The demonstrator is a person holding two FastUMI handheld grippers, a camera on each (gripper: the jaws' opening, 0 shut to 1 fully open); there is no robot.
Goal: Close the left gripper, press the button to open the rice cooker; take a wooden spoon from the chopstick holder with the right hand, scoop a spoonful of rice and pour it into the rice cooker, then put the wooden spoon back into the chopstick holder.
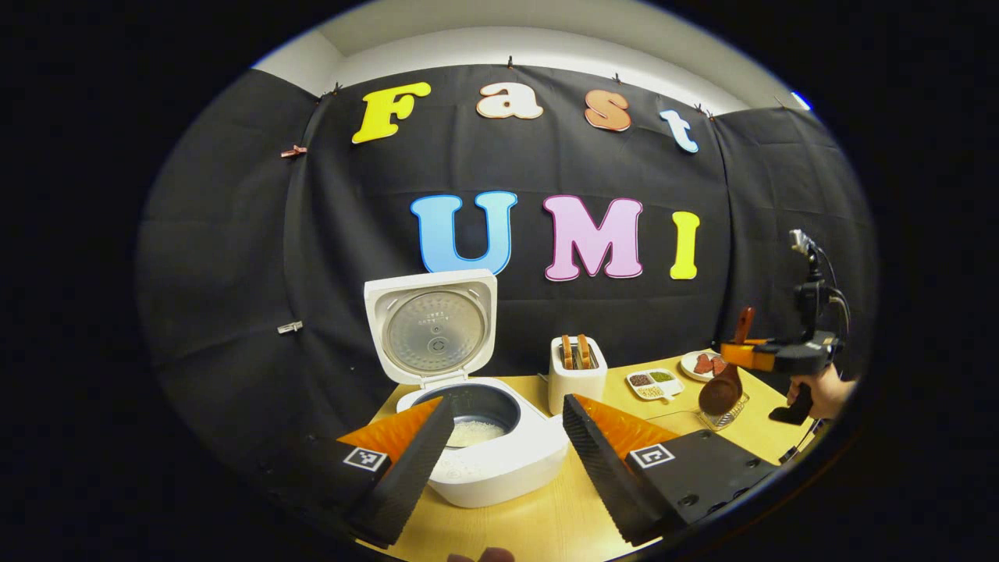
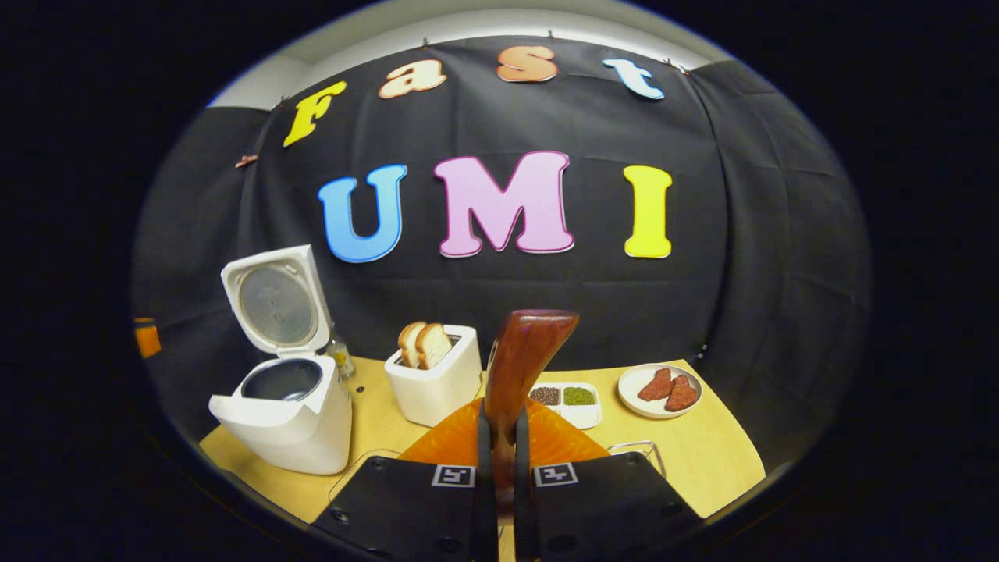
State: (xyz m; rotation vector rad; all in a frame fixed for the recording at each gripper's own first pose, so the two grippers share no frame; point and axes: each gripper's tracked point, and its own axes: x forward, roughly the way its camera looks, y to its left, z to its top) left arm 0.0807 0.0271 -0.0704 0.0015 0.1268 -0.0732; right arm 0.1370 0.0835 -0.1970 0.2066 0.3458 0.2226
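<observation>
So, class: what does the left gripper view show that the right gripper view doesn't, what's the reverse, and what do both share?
Left gripper view: rice inside the rice cooker, and the right gripper seen side-on with the hand holding it. Right gripper view: the wooden spoon clamped between its own fingers, close up. Both: that open cooker, toaster, divided dish, plate.

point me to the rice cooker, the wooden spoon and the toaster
rice cooker (image 1: 499,464), left gripper view, on its white front wall.
wooden spoon (image 2: 519,367), right gripper view, on the handle above the fingers.
toaster (image 2: 437,394), right gripper view, on its white front face.
</observation>
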